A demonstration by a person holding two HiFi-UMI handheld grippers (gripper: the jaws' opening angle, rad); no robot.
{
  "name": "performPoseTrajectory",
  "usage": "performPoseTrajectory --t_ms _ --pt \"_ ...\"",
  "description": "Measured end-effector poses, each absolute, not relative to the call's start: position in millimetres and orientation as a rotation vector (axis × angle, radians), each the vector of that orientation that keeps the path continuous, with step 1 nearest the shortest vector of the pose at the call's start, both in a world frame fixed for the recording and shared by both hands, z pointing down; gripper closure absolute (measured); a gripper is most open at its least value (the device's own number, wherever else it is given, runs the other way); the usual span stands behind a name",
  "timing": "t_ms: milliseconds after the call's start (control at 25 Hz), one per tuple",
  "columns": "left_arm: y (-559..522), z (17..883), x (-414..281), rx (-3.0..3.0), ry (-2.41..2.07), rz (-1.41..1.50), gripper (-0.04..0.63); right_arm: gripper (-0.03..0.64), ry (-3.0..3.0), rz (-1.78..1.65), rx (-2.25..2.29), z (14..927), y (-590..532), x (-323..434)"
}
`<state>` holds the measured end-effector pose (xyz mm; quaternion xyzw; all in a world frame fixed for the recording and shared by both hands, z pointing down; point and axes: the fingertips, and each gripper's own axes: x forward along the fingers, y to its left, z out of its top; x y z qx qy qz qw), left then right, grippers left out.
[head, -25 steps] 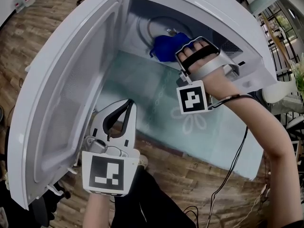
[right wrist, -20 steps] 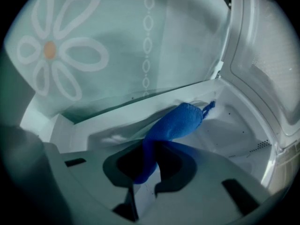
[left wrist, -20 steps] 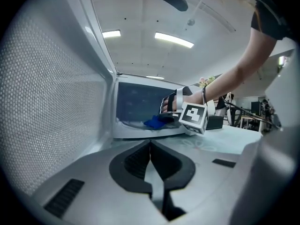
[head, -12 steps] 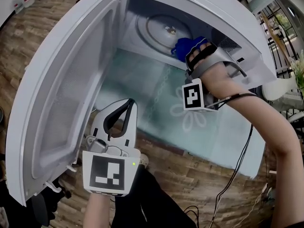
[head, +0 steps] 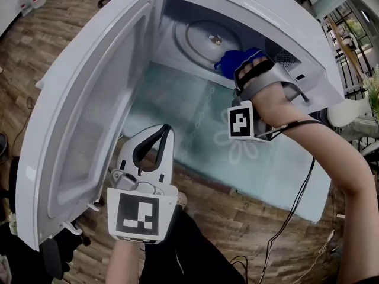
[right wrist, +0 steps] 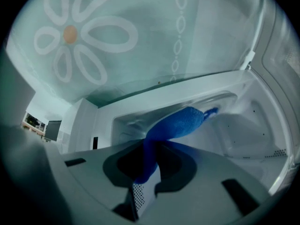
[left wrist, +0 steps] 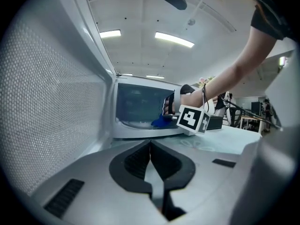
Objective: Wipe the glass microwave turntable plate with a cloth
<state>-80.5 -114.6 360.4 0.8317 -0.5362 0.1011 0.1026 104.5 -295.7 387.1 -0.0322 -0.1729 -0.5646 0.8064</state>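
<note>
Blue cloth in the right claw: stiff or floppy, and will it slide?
Likely floppy: the cloth bends over past the right claw, which is shut on one end. Probably light: that small pinch carries all of it. Its fuzzy pile looks grippy, so it may bunch on the plate rather than slide.

glass plate (head: 200,38) rim partly behind cloth (head: 233,58), microwave (head: 269,6) top cut off

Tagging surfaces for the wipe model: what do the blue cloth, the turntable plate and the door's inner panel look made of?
Blue cloth: soft, fuzzy fabric, likely microfibre; nubby pile, it droops.
Turntable plate: clear glass, glossy; white floor shows through, with glints.
Door panel: white perforated screen, probably metal; fine dot grid.
</note>
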Motion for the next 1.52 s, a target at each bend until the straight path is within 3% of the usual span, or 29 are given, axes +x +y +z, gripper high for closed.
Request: performPoseTrajectory --t_ms 600,960,1520 --pt "-75 323 -76 2.375 -1.534 0.322 0.591 0.572 -0.606 -1.155 -0.116 352 -199 102" --pt "-65 296 -54 2.414 -1.463 0.369 0.591 0.571 -1.135 -0.808 0.283 337 -132 123" --pt "-54 190 43 2.677 -1.189 0.264 0.591 0.571 -1.786 -0.245 1.156 221 -49 217"
